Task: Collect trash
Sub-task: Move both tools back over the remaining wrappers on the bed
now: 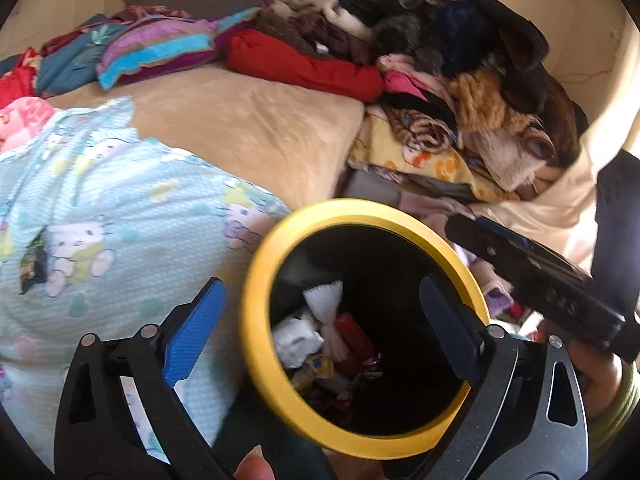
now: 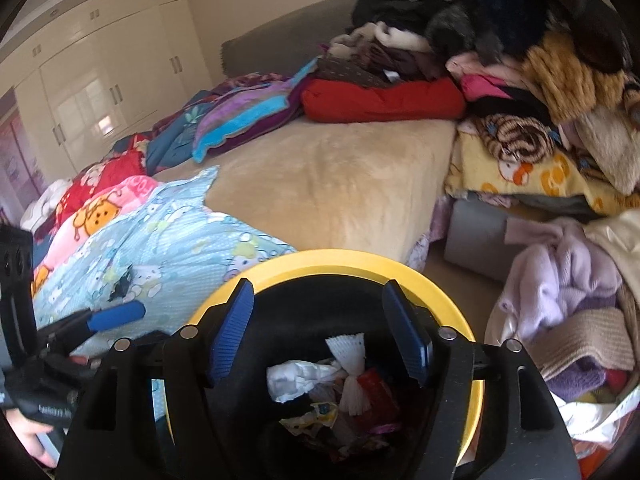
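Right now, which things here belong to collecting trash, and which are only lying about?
For the job: black bin with yellow rim; crumpled white paper and red wrapper inside it.

Lying about: light-blue cartoon quilt; red folded cushion; lilac knitted garment.

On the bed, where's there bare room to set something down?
The tan blanket is bare in the middle, bordered by the red cushion behind, the light blue quilt on the left and the clothes pile on the right. Those edges are crowded.
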The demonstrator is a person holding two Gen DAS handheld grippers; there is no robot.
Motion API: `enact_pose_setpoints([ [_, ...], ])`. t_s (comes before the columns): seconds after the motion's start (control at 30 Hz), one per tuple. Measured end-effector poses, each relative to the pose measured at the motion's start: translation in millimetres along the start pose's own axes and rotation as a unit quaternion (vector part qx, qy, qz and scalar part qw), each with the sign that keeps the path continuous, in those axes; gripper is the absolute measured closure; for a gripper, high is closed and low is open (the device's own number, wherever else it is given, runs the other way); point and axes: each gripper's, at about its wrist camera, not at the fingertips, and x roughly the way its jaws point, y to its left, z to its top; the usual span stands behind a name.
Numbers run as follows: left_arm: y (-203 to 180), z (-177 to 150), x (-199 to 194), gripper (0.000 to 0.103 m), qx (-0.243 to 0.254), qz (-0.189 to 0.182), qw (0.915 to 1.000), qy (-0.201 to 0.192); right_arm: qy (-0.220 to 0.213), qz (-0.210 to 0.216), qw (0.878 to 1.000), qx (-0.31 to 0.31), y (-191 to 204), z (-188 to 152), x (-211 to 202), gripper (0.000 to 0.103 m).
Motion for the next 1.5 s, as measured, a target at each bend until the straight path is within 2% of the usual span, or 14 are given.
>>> enact_pose_setpoints([
  [0.43, 48, 13, -42, 0.011, -0.040, 0.055, 0.9958, -0.062, -0.015, 0.023, 0.999, -0.036, 46, 8, -3, 0.028],
  [0.73, 90, 11, -80, 0.011, -0.076, 0.124, 0.9826, -0.115, -0.015, 0.048, 0.997, -0.051, 80, 16, 9, 0.027],
  [1.17, 156, 0, -114, 0.011, -0.129, 0.180, 0.9663, -0.131, 0.004, 0.095, 0.991, -0.095, 155, 25, 46, 0.027],
  [1.5, 211, -23, -133, 0.011, -0.175, 0.224, 0.9519, -0.115, 0.043, 0.140, 0.982, -0.120, 214, 26, 94, 0.027],
])
